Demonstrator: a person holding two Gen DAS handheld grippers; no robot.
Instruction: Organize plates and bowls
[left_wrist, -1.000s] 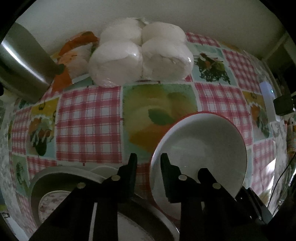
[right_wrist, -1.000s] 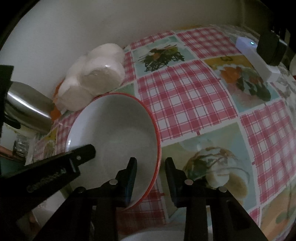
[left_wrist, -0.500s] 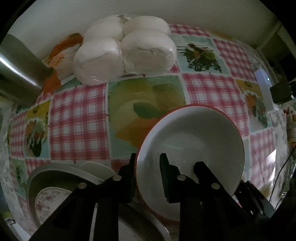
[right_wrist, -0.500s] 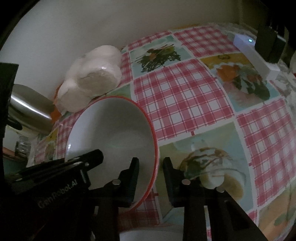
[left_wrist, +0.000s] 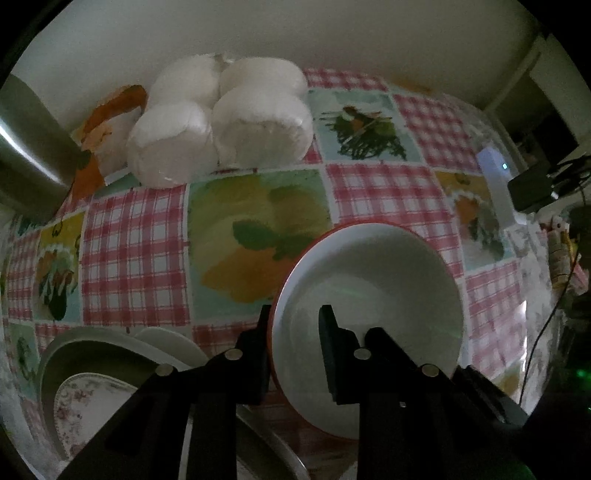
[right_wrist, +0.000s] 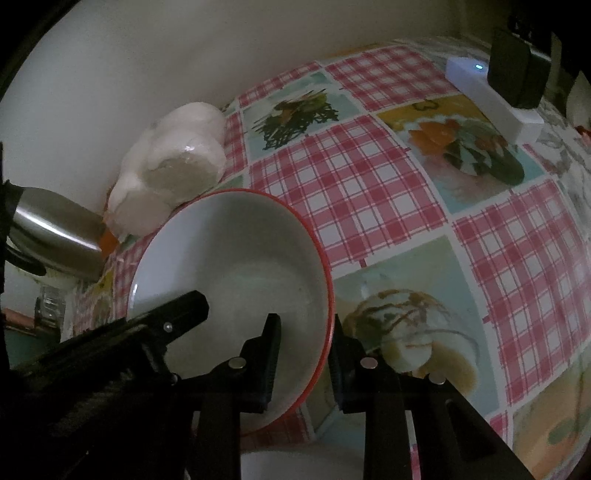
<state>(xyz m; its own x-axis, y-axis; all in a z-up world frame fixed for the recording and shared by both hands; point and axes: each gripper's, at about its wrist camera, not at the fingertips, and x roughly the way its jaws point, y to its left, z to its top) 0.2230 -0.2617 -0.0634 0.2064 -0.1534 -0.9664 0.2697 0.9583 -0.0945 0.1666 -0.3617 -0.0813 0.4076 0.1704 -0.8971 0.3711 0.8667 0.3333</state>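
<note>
Red-rimmed bowl (left_wrist: 373, 280): white inside, thin red edge; we take it as our landmark. It sits low over the checked tablecloth (left_wrist: 133, 254); we cannot tell whether its base touches the cloth.
Left gripper (left_wrist: 293, 354): we see one finger outside the bowl's left rim and one inside the bowl, both clamped on the wall.
Right gripper (right_wrist: 304, 363): we see it at the bowl's opposite rim, one finger inside and one outside, the red edge between them. The jaws stand narrow, but we cannot tell whether the pads press the wall.
Left tool from the right wrist view: we see its dark body reach into the bowl from the lower left.
Plates (left_wrist: 92, 373): just left of the bowl, beside the left gripper; we count a pale stack, with a flowered plate (left_wrist: 85, 402) lying lowest in the picture.
White wrapped rolls (left_wrist: 221, 122): behind the bowl, against the wall, four in clear film.
Steel vessel (left_wrist: 29, 147): far left of the bowl, beside the rolls.
White box (right_wrist: 491, 99): well right of the bowl, a small light showing on it, a black block (right_wrist: 517, 70) at its far end.
</note>
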